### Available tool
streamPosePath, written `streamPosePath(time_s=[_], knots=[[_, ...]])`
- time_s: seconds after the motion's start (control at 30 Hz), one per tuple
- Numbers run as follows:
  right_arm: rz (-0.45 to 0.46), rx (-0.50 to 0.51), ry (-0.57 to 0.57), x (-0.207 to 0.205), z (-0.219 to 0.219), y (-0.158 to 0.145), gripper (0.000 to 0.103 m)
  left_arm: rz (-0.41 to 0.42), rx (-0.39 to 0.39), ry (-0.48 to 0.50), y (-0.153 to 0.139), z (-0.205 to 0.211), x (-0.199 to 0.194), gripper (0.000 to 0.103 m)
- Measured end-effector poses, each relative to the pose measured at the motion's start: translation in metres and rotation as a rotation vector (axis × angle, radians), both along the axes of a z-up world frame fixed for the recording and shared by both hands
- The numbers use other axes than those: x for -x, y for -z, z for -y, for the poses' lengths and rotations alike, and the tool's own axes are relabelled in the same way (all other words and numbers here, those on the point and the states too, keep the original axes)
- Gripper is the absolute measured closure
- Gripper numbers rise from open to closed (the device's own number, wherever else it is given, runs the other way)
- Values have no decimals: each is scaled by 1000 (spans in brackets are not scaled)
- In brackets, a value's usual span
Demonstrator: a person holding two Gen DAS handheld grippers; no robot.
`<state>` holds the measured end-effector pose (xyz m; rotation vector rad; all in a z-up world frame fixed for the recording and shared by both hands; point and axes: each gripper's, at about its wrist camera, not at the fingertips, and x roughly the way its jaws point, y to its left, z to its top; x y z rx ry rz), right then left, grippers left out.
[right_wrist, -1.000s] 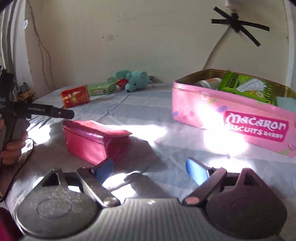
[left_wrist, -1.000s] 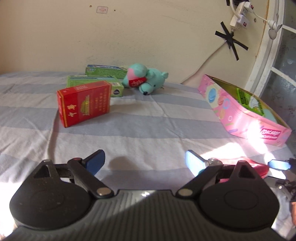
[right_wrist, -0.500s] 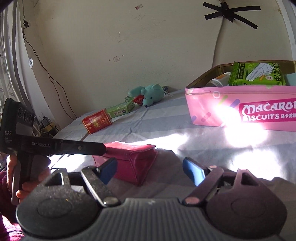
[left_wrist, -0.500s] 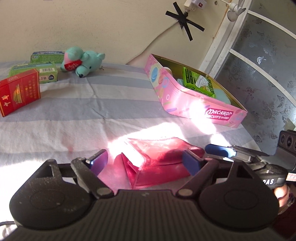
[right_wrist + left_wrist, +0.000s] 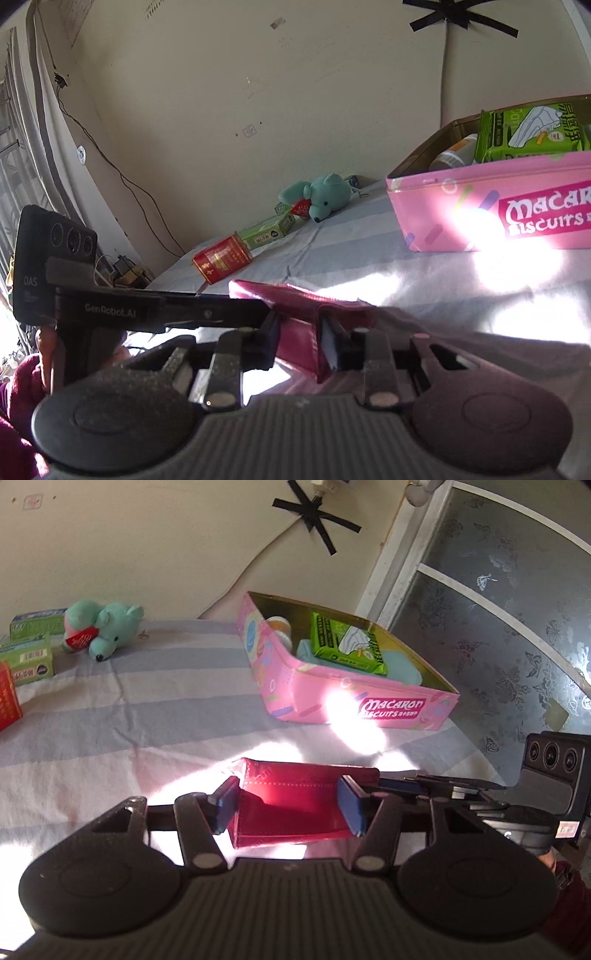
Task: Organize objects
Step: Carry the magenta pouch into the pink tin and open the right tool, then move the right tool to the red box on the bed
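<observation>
On the striped bedsheet (image 5: 155,709), near edge, a glossy magenta-red soft pouch (image 5: 295,812) now has both claws on it. A second ago both stood wide with nothing between them, the left one pointed at bare sheet well to the left of the pouch.

- Left gripper (image 5: 288,808): has swung over to the pouch and is closing across its length, blue pads at either end. The left pad looks to touch the end; whether the right one presses I cannot tell. Grip not confirmed.
- Right gripper (image 5: 299,343): has gone from wide to fully clamped, pinching a fold at the near right corner of the pouch (image 5: 306,325). Firm hold, by the look of it.
- Pouch itself has changed shape: top edge pulled up into a ridge, mouth gaping toward the left claw. Base appears to rest on the sheet.

Far right: pink rectangular "Macaron Biscuits" tin (image 5: 369,709), lid off, already holding a green wipes packet (image 5: 347,646), something pale blue and a small jar.
Far left, untouched: teal plush bear (image 5: 103,631), green cartons (image 5: 29,661), a red printed pack (image 5: 221,258).

Reading: the pick-up of the pouch has begun, two-handed. Likely destination is the tin, with room left toward its near end. Limp material may sag or slip from the pinch once lifted.
</observation>
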<state>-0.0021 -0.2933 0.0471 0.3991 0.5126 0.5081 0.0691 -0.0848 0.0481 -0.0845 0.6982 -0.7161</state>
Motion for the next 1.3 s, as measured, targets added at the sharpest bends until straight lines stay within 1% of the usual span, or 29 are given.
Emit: streamPosePath(time_s=[0.1, 0.17, 0.23, 0.33, 0.43, 0.53, 0.6, 0.63, 0.67, 0.7, 0.73, 0.77, 0.8, 0.87, 0.93, 0.97, 1.03, 1.1, 1.13, 1.17, 1.3], knots=[[66, -1, 62, 7, 17, -13, 80, 73, 0, 43, -20, 24, -6, 44], [119, 10, 119, 8, 32, -24, 80, 154, -11, 81, -34, 46, -10, 43], [156, 6, 175, 7, 48, -34, 80, 216, -9, 112, -46, 65, -15, 43], [208, 20, 256, 4, 70, -45, 79, 282, -5, 146, -57, 93, -29, 43], [240, 64, 329, -6, 85, -49, 79, 333, -19, 159, -58, 118, -44, 42], [238, 116, 385, -23, 96, -43, 79, 347, -57, 152, -52, 142, -62, 43], [222, 119, 407, -35, 103, -34, 80, 323, -77, 145, -45, 151, -76, 43], [212, 117, 416, -40, 106, -29, 81, 309, -89, 136, -41, 155, -82, 42], [209, 118, 431, -45, 108, -24, 80, 300, -118, 107, -36, 160, -88, 39], [212, 125, 458, -48, 109, -20, 76, 296, -150, 77, -32, 163, -92, 38], [210, 137, 489, -51, 109, -16, 72, 291, -183, 41, -27, 166, -95, 33], [205, 141, 515, -53, 110, -12, 60, 284, -200, 17, -23, 166, -97, 31], [214, 145, 548, -52, 111, -9, 60, 272, -209, 5, -20, 164, -98, 31], [226, 150, 572, -47, 115, -8, 57, 257, -220, -13, -15, 158, -97, 31], [250, 158, 630, -40, 119, -7, 52, 271, -255, -50, -12, 150, -95, 31], [257, 168, 659, -38, 120, -7, 47, 277, -268, -63, -11, 146, -93, 33], [264, 163, 701, -35, 123, -6, 46, 289, -261, -39, -12, 137, -85, 33], [260, 163, 720, -35, 124, -5, 46, 350, -305, -85, -15, 131, -71, 28], [251, 170, 725, -37, 123, -5, 46, 382, -320, -89, -18, 128, -64, 27], [240, 175, 725, -39, 121, -4, 46, 395, -320, -83, -20, 122, -58, 27], [232, 193, 706, -40, 108, -8, 45, 403, -358, -120, -19, 97, -49, 27]])
